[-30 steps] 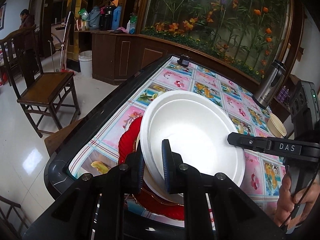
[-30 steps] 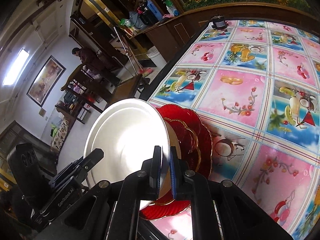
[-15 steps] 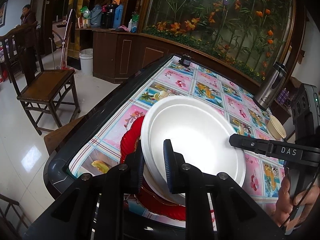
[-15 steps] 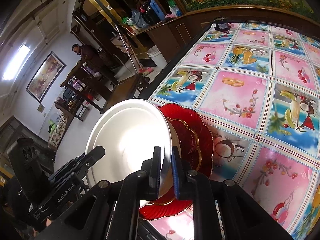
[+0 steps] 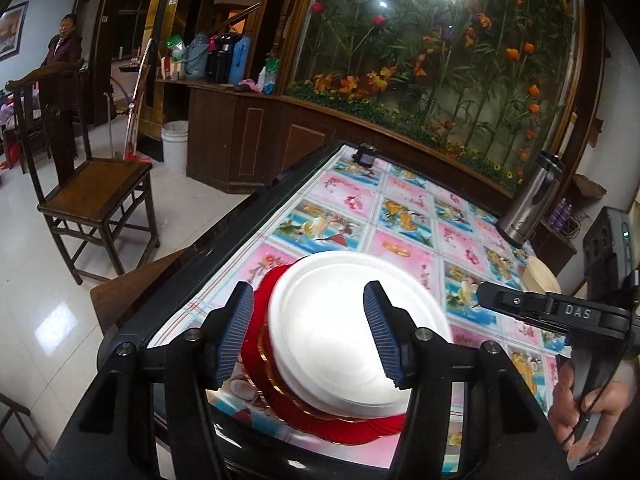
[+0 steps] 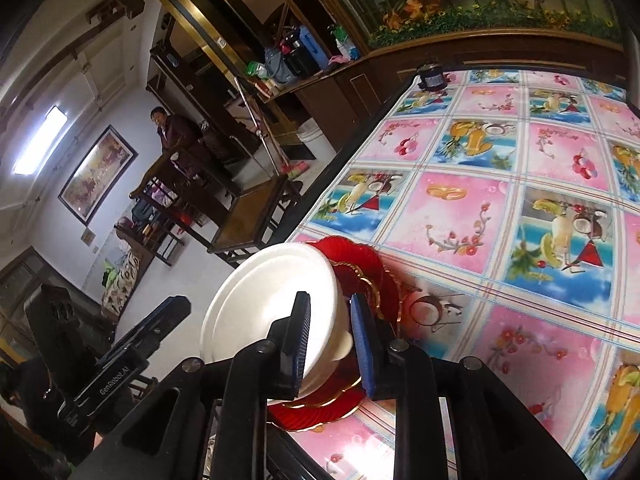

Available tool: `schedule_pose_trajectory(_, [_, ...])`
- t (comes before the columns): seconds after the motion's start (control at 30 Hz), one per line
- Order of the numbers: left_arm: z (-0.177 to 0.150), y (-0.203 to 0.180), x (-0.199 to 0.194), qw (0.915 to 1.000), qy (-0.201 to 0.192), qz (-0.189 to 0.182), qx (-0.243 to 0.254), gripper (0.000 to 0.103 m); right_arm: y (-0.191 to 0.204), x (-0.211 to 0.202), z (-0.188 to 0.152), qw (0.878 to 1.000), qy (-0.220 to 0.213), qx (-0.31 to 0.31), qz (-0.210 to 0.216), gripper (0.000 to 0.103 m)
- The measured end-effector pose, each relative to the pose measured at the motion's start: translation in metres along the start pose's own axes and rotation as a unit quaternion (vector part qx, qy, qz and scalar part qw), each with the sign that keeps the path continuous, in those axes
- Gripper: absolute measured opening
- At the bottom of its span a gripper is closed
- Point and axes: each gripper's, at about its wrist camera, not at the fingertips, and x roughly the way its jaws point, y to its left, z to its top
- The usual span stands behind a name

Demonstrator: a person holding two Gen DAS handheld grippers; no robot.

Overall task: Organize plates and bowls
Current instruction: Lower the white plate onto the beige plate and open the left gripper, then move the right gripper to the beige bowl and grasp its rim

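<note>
A stack of white plates (image 5: 340,320) lies flat on several red gold-rimmed plates (image 5: 352,428) at the table's near left corner. My left gripper (image 5: 308,300) hovers just above and in front of the stack. Its jaws are opening and stand wide, with neither pad touching the white rim. In the right wrist view the white plates (image 6: 260,300) rest on the red plates (image 6: 372,276). My right gripper (image 6: 330,302) has its jaws opening, a narrow gap around the white rim, pads off it. The other gripper shows in each view, the right gripper (image 5: 486,290) and the left gripper (image 6: 172,308).
A steel thermos (image 5: 532,200) and a beige bowl (image 5: 540,276) stand at the table's right side, a small dark object (image 5: 366,156) at its far end. A wooden chair (image 5: 92,184), a white bucket (image 5: 175,144) and a standing person (image 5: 64,52) are left of the table.
Both grippers held the tilted white plate by its rim. Now both have opened, the left widely, and the plate lies flat on the red plates. Both grippers have drawn back a little.
</note>
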Motion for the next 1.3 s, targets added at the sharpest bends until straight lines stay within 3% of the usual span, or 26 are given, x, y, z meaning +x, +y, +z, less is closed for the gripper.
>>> schedule_pose_trajectory(0.17, [-0.002, -0.043, -0.004, 0.9982, -0.001, -0.034, 0.05, 0.056, -0.027, -0.025, 0.0, 0.999, -0.023, 0.03, -0.004, 0.025])
schedule_pose_trajectory(0.33, [-0.018, -0.103, 0.016, 0.9893, 0.034, -0.085, 0.114, 0.056, -0.069, -0.05, 0.003, 0.996, -0.052, 0.06, -0.036, 0.028])
schedule_pose_trajectory(0.57, [-0.066, -0.182, 0.051, 0.9637, 0.099, -0.146, 0.2, 0.056, -0.148, -0.096, 0.005, 0.982, -0.101, 0.137, -0.076, 0.028])
schedule_pose_trajectory(0.73, [-0.09, -0.205, 0.075, 0.9528, 0.145, -0.142, 0.226, 0.056, -0.194, -0.132, 0.007, 0.969, -0.136, 0.179, -0.101, 0.028])
schedule_pose_trajectory(0.93, [-0.103, -0.212, 0.078, 0.9463, 0.158, -0.154, 0.236, 0.056, -0.24, -0.186, 0.012, 0.943, -0.19, 0.22, -0.163, 0.029])
schedule_pose_trajectory(1.1, [-0.103, -0.214, 0.086, 0.9439, 0.17, -0.161, 0.233, 0.056, -0.288, -0.222, 0.017, 0.907, -0.22, 0.274, -0.233, 0.037])
schedule_pose_trajectory(1.13, [-0.103, -0.214, 0.086, 0.9437, 0.169, -0.164, 0.232, 0.056, -0.301, -0.225, 0.019, 0.898, -0.219, 0.288, -0.249, 0.041])
schedule_pose_trajectory(1.23, [-0.104, -0.215, 0.089, 0.942, 0.174, -0.169, 0.232, 0.056, -0.335, -0.222, 0.026, 0.881, -0.21, 0.324, -0.274, 0.041])
schedule_pose_trajectory(1.3, [-0.104, -0.216, 0.091, 0.9408, 0.177, -0.172, 0.232, 0.056, -0.354, -0.215, 0.026, 0.876, -0.196, 0.347, -0.273, 0.041])
